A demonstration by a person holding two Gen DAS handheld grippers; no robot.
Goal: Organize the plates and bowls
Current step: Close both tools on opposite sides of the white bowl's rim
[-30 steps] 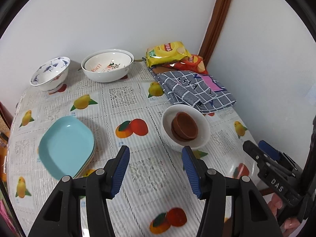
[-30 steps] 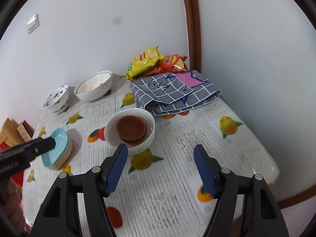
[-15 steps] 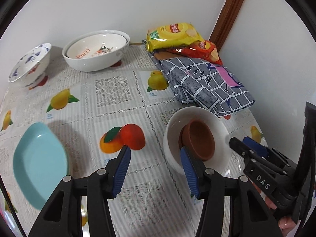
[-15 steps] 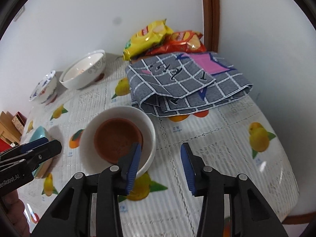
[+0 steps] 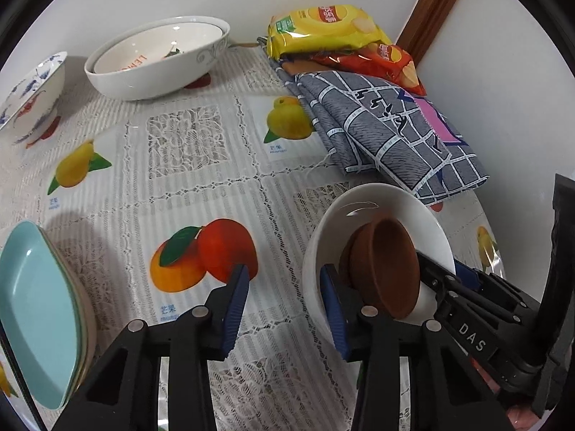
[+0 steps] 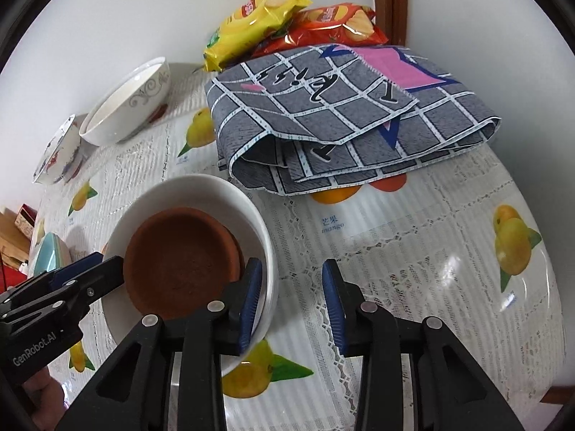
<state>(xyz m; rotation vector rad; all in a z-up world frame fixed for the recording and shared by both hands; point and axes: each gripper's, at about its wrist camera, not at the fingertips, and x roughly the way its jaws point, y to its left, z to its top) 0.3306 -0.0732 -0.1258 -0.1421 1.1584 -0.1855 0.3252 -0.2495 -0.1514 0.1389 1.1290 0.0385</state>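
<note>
A white bowl (image 5: pixel 377 201) (image 6: pixel 201 186) holds stacked brown clay saucers (image 5: pixel 384 262) (image 6: pixel 179 248) on the fruit-print tablecloth. My left gripper (image 5: pixel 285 305) straddles the bowl's left rim, one finger inside and one outside. Its jaws are closing, with a gap still between the pads and the wall. My right gripper (image 6: pixel 291 298) straddles the opposite rim the same way and is also closing, its outer pad clear of the wall. Each gripper shows in the other's view, the right gripper (image 5: pixel 445 273) and the left gripper (image 6: pixel 104 269) both at the bowl's edge.
Stacked teal plates (image 5: pixel 32 305) (image 6: pixel 48 255) lie left of the bowl. A large white bowl (image 5: pixel 154 57) and a blue-patterned bowl (image 5: pixel 32 89) stand by the wall. A folded grey checked cloth (image 6: pixel 341 107) and snack bags (image 6: pixel 258 14) fill the back corner.
Both grippers have come down and forward onto the white bowl, from hovering over the table to straddling its rim. Both pairs of jaws have narrowed.
</note>
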